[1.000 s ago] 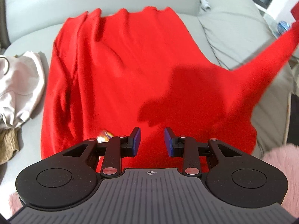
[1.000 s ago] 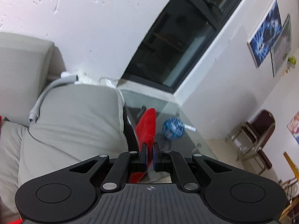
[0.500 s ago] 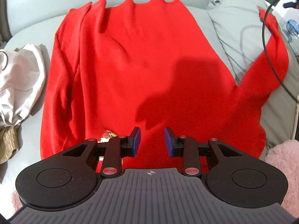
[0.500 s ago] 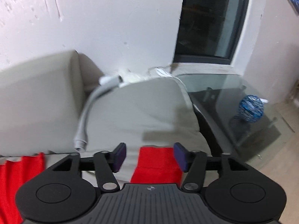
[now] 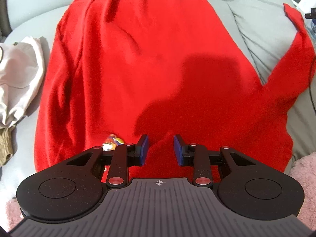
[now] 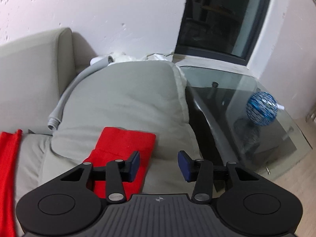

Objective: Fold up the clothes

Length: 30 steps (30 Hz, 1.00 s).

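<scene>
1. Sofa seat [image 5: 25, 31] of pale grey fabric, bearing a bright red long-sleeved knit top [image 5: 150, 63] spread flat, hem toward the backrest, presumably smoothed out ready for folding
2. Red sleeve [image 5: 296, 45] stretched out sideways over a grey cushion [image 6: 126, 102], cuff end lying flat; probably laid out straight so as to fold back across the body
3. Left gripper [image 5: 160, 152] poised just above the near edge of the top, jaws partly spread, nothing between the blue pads [image 5: 144, 146]; likely placed to pin or pick up that edge
4. Right gripper [image 6: 159, 165] above the cushion, beside the cuff, jaws closing with only cushion fabric visible between them, no cloth pinched; sleeve lying free under the left finger
5. Crumpled pale pink garment [image 5: 17, 75] and an olive knit piece [image 5: 6, 148] at the left of the seat, seemingly waiting their turn
6. Small multicoloured patch [image 5: 112, 141] on the red top, half hidden behind the left gripper; no readable lettering there or anywhere else
7. Blue lattice ball [image 6: 261, 108] on a glass side table [image 6: 227, 83], apart from the work
</scene>
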Tool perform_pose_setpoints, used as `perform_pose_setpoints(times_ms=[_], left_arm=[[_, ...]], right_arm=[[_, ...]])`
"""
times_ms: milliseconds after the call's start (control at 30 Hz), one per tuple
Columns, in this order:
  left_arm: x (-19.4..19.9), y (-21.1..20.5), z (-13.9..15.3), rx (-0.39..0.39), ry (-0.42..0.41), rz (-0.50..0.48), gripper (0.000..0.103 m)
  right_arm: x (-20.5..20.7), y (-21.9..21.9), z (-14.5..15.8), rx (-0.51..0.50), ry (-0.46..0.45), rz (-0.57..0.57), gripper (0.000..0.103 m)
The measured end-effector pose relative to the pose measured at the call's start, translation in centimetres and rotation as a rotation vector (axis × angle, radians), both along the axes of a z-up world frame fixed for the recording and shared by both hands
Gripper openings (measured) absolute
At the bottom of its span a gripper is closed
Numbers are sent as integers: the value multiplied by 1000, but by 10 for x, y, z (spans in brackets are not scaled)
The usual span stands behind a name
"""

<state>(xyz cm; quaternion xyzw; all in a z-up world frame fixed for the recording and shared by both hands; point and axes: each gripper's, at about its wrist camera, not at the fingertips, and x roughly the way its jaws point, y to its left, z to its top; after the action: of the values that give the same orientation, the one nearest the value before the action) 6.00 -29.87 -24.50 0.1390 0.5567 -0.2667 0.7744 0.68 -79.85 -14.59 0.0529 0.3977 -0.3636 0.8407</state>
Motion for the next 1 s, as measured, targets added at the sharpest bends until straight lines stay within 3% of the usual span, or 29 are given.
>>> perform_pose_setpoints(times_ms=[167,233,267,333,733,867,1000], left_arm=[[2,1,0,26,-6,19,34],[2,0,0,29,-7,18,34],[2,0,0,31,-8,17,34],[2,0,0,35,-9,16,34],[-8,-3,16,-20,-38,-26,34],[-16,-4,17,-40,-28,-58,34],[-21,-5,15,-22,-23,-70,34]], right_arm=[[12,-11,-16,38,-24,-13,41],[14,-13,-18,85,-52,3,14],[14,-13,-19,97,-54,10,14],[14,-10,-15,82,-40,16,5],[-58,-12,80,-127,-158,-128,4],[-67,-14,86,-131,-164,-145,4],[-51,-23,61,-93,-121,-148,5]])
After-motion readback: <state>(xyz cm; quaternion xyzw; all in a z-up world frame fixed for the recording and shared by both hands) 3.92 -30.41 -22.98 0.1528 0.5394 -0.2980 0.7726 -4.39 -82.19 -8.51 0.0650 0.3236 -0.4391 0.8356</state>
